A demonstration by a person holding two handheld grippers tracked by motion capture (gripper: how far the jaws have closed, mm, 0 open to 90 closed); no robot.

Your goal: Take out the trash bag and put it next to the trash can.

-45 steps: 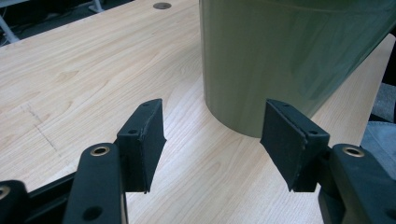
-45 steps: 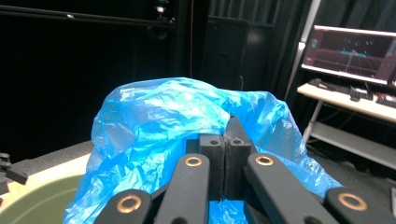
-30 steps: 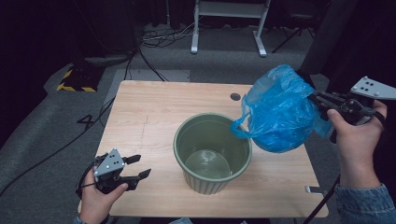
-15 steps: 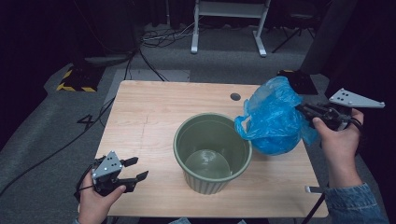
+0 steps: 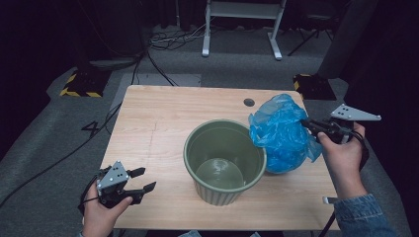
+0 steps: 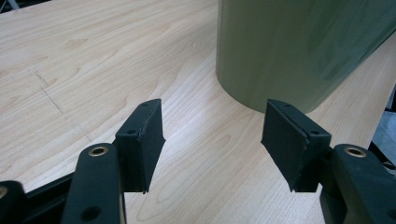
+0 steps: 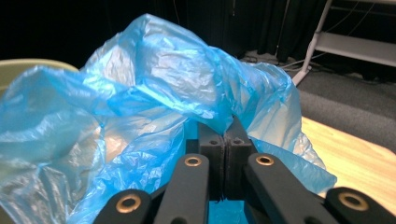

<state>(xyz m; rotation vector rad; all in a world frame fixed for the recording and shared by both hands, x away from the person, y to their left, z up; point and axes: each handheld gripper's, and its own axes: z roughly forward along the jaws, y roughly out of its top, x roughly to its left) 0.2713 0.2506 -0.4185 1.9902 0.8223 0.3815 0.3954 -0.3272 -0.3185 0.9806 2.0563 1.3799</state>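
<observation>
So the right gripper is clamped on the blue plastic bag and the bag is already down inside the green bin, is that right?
Not quite. The right gripper is clamped on the blue plastic bag, but the bag is not inside the green bin. The high view shows it outside the bin, beside its rim on the right gripper's side, low over the table.

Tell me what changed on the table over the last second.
The right hand-held gripper has lowered the blue plastic bag it is clamped on, down beside the green bin to the tabletop. The left hand-held gripper stayed open near the table's front corner; the bin did not move.
</observation>
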